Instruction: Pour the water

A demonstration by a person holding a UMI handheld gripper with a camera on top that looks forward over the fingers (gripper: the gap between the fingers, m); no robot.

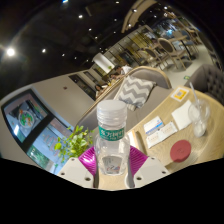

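Observation:
A clear plastic water bottle point(111, 135) with a green and white label stands upright between my fingers, its cap pointing away. My gripper point(112, 160) has its magenta pads point(88, 157) pressed against both sides of the bottle's lower body, so it is shut on the bottle. The bottle looks partly filled. A clear glass point(200, 117) stands on the table beyond and to the right of the fingers.
A small green plant point(72, 142) stands left of the bottle. A white box with a blue label point(157, 131) and a red round coaster point(180, 150) lie to the right. A chair with a zigzag cushion point(136, 92) stands behind the table.

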